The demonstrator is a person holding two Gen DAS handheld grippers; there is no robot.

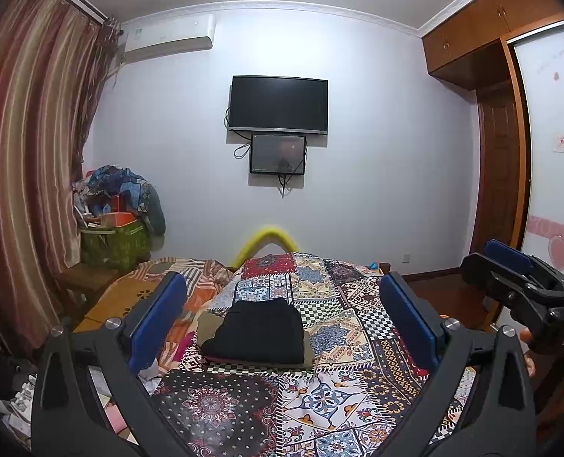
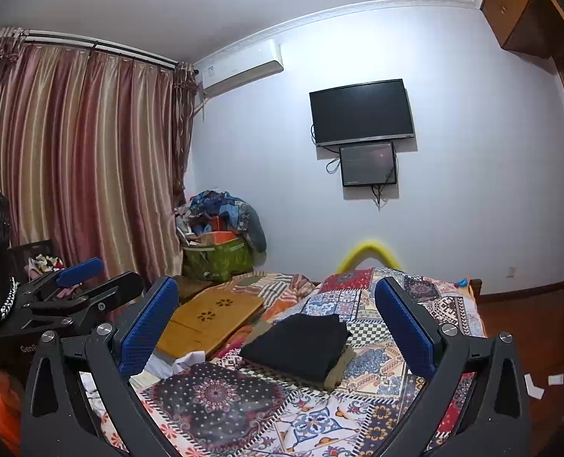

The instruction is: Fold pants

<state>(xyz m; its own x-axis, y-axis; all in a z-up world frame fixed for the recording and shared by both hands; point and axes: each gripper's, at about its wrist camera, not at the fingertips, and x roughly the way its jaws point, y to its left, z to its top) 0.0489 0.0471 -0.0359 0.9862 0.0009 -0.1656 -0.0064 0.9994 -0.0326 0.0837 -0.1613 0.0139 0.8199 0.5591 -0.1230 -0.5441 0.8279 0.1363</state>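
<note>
The left tool point(image 1: 282, 304) is held above the bed point(image 1: 358, 392) with its blue-padded fingers point(image 1: 159, 314) spread wide and nothing between them. Straight ahead of it, framed by the two fingers and lower down, the black pants point(image 1: 257, 331) lie folded into a compact rectangle on the patchwork bedspread point(image 1: 331, 392); they rest on top of a folded olive-tan garment point(image 1: 206, 323) whose edges peek out along the left and near sides. The right tool point(image 2: 276, 321) is likewise spread apart and empty, and from its view the pants point(image 2: 299, 344) sit ahead and slightly right of centre, again between the fingers but not touched by either. Each tool shows in the other's camera: the right tool point(image 1: 510, 266) at the far right edge of the left view, the left tool point(image 2: 88, 282) at the left edge of the right view (only partly seen there). To the left of the pants, a wooden lap tray point(image 2: 209, 321) lies on the bed. Beyond the foot of the bed, a dark television point(image 1: 279, 104) hangs on the wall with a smaller screen point(image 1: 278, 154) beneath it, and striped curtains point(image 2: 76, 160) hang far to the left.
</note>
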